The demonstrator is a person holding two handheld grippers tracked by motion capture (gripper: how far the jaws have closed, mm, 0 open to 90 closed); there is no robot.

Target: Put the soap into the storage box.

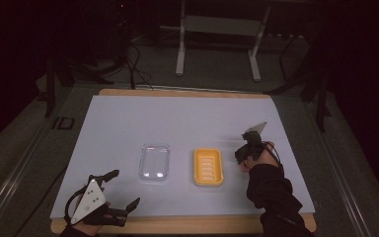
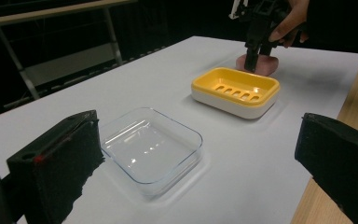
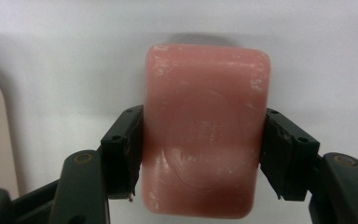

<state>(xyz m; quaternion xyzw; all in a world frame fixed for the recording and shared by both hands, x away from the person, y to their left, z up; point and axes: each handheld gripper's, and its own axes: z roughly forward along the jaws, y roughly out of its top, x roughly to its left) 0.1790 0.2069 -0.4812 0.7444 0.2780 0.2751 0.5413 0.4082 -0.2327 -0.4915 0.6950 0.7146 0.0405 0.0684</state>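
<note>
Right tongs around pink soap

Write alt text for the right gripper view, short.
The right gripper is shut on a pink bar of soap, its two black jaws pressing the bar's long sides from left and right. The soap lies flat on a white table surface, and a pale rounded edge shows at the far left.

In your high view the right gripper and hand hide the pink soap bar. From the left gripper view, the yellow soap dish covers the bar's near lower edge.
</note>
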